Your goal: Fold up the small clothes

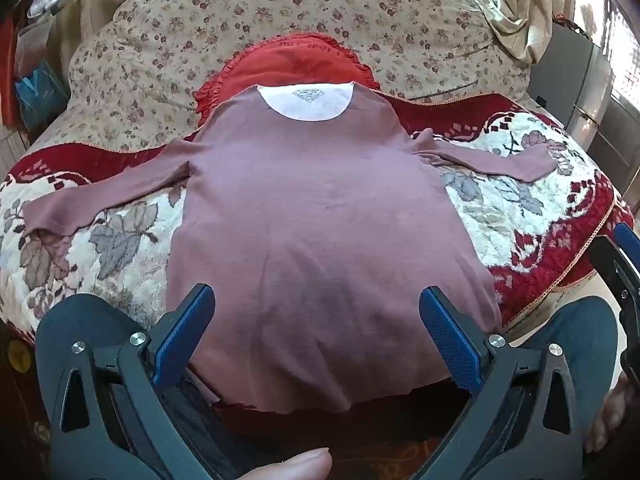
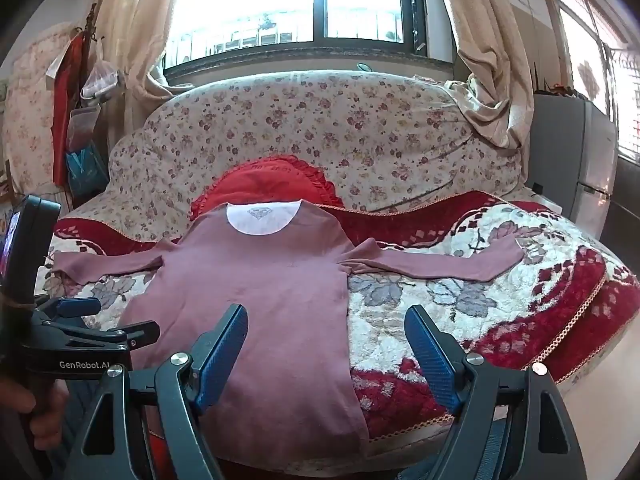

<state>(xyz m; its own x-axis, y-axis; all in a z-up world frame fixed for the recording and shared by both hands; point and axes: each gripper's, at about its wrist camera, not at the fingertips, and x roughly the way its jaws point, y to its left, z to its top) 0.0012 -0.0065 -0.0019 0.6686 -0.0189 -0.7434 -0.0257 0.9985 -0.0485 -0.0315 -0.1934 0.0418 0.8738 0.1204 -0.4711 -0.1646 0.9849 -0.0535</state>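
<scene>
A mauve long-sleeved shirt (image 1: 320, 208) lies flat on a red and white floral blanket (image 1: 520, 208), collar away from me, both sleeves spread out sideways. It also shows in the right wrist view (image 2: 256, 288). My left gripper (image 1: 316, 320) is open and empty, hovering over the shirt's lower hem. My right gripper (image 2: 326, 340) is open and empty near the shirt's lower right edge. The left gripper (image 2: 108, 320) shows at the left of the right wrist view.
A red frilled cushion (image 1: 296, 60) lies behind the collar against a floral-covered sofa back (image 1: 280, 8). A window with curtains (image 2: 320, 8) is behind. The blanket's (image 2: 480, 312) front edge hangs down. A grey cabinet (image 2: 568, 152) stands at right.
</scene>
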